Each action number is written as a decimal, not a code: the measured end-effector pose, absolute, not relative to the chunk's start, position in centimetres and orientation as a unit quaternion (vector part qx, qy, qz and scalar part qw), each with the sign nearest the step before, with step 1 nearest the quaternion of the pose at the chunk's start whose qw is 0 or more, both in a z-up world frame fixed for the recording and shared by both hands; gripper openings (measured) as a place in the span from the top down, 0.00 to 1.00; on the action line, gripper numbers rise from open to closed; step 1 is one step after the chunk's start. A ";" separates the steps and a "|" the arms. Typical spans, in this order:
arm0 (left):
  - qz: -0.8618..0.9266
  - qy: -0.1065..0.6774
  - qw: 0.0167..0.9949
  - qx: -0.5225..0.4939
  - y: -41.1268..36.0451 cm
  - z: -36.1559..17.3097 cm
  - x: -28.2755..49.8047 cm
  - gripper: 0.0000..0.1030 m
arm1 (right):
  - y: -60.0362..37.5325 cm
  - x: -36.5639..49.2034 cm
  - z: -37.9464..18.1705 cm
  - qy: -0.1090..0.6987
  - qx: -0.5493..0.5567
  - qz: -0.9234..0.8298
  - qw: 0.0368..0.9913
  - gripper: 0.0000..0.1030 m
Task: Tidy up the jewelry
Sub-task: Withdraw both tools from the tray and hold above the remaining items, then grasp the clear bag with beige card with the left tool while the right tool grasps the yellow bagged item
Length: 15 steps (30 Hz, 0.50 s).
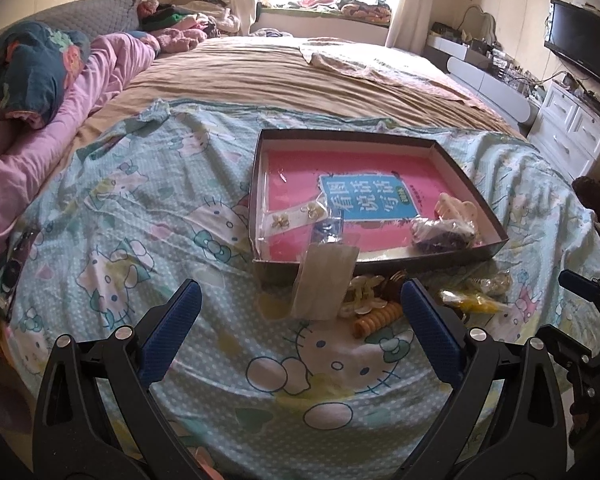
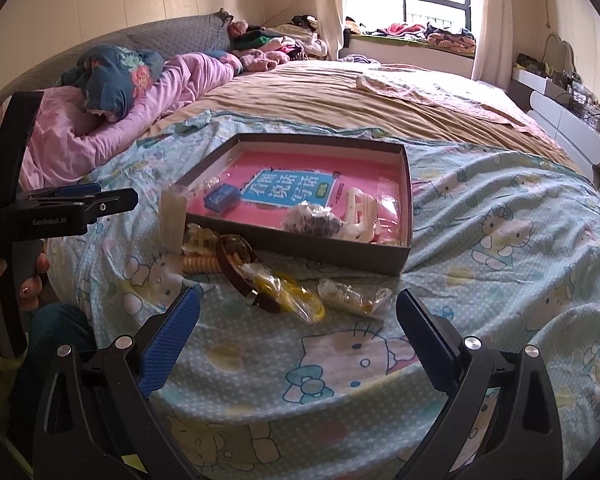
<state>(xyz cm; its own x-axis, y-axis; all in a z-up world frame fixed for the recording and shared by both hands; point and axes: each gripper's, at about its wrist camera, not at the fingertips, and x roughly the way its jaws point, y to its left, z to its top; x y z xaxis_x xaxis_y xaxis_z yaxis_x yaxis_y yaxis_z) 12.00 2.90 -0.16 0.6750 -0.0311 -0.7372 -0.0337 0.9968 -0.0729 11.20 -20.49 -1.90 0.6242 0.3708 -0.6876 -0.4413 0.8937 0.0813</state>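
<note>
On the patterned sheet [image 2: 480, 216] the left gripper [image 1: 300, 300] hung with its blue pads spread wide and nothing between them. Only the right wrist view caught that tool from the side, at far left, where white lettering read "GenRobot.AI" [image 2: 55, 222] and a hand [image 2: 4, 280] gripped its handle. Right of it a clear packet [image 2: 173, 216] leaned over the near left wall of the shallow box [image 2: 332, 254]; a small blue case [image 2: 220, 198] showed inside only from this view. The left wrist view alone showed an earring card [image 1: 296, 216] in the box. A pink book [image 1: 364, 200] with blue Chinese lettering lined the floor. A brown bracelet [image 2: 240, 276] and a yellow packet [image 2: 296, 296] lay near, just outside. The right gripper [image 2: 298, 308] stood equally wide apart, empty.
</note>
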 end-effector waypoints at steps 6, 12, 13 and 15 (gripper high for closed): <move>0.002 0.415 0.909 -0.037 2.7 -1.1 12.5 0.09 | -20.4 11.4 -2.9 0.380 -0.055 0.226 0.895 0.06; 0.003 0.425 0.904 -0.034 2.6 -2.0 12.8 0.09 | -20.2 11.8 -3.8 0.390 -0.064 0.229 0.889 0.17; 0.004 0.427 0.904 -0.033 2.5 -2.1 12.9 0.09 | -20.1 11.9 -4.1 0.392 -0.068 0.230 0.888 0.20; 0.005 0.431 0.902 -0.031 2.4 -2.5 13.0 0.09 | -19.9 12.0 -4.5 0.395 -0.073 0.231 0.886 0.25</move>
